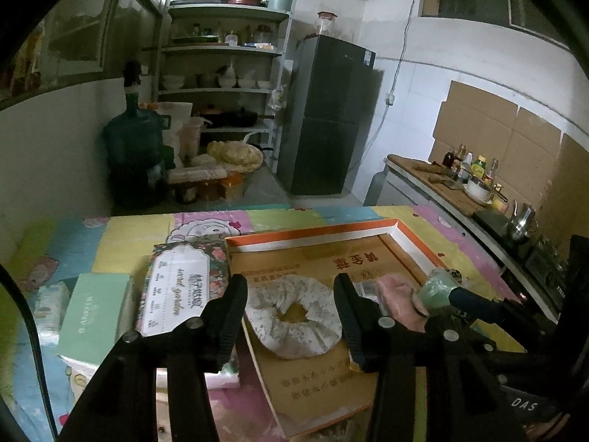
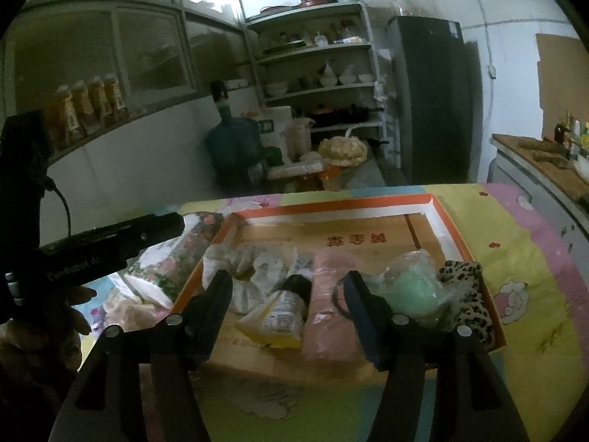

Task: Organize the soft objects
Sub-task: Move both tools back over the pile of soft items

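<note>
Softness is deciding how everything in the orange-rimmed cardboard tray (image 2: pixel 447 217) is going to handle. The white floral shower cap (image 1: pixel 292 316) is lying in the tray's left part, light and limp, likely to collapse and drape; its gathered elastic rim looks like the best place to pinch. Beside it the yellow tube (image 2: pixel 274 318) is squashy but smooth-skinned, so a hold across its flat body seems safer than near the dark cap. The pink wrapped roll (image 2: pixel 327 316) is touching the tube, and the mint-green bundle in clear film (image 2: pixel 412 287) and the leopard-print cloth (image 2: pixel 465 294) are sitting at the tray's right edge; the film may be slippery. A floral tissue pack (image 1: pixel 176 291) and a mint box (image 1: pixel 97 316) are waiting outside the tray on the cartoon-print surface (image 2: pixel 522 254).

Both hands are angling their tools downward over the tray. The left gripper (image 1: pixel 291 300) is hovering with fingers spread either side of the cap, apparently not touching it. The right gripper (image 2: pixel 287 294) is likewise spread, pinching nothing, framing the tube and pink roll.
</note>
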`<state>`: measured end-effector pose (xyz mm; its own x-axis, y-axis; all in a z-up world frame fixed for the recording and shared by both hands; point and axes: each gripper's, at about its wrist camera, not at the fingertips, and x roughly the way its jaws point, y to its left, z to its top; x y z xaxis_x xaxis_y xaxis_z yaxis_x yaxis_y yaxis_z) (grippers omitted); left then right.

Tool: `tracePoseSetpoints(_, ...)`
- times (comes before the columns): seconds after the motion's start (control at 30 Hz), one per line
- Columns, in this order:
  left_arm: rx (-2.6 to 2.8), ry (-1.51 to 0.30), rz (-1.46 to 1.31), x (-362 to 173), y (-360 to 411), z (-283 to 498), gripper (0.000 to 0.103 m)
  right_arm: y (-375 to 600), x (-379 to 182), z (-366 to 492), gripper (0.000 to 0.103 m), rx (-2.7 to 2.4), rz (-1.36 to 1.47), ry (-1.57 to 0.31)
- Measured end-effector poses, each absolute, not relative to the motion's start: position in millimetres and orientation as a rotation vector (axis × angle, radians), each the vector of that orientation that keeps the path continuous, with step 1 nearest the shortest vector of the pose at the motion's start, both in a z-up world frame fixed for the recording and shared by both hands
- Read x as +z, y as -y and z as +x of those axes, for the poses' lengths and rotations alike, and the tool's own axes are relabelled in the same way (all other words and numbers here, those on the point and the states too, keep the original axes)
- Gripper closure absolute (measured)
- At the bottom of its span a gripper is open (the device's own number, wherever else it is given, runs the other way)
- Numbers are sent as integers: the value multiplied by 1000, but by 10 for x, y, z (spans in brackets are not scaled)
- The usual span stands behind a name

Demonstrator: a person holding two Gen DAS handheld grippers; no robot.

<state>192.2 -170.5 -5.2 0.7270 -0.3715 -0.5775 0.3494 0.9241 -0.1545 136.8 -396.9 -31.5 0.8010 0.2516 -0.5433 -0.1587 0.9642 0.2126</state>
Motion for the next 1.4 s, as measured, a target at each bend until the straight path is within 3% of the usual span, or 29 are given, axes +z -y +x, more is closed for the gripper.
tracePoseSetpoints(1.4,-231,-554,-144,108,224,1108,54,2899,-49,672,32,312,54,-552)
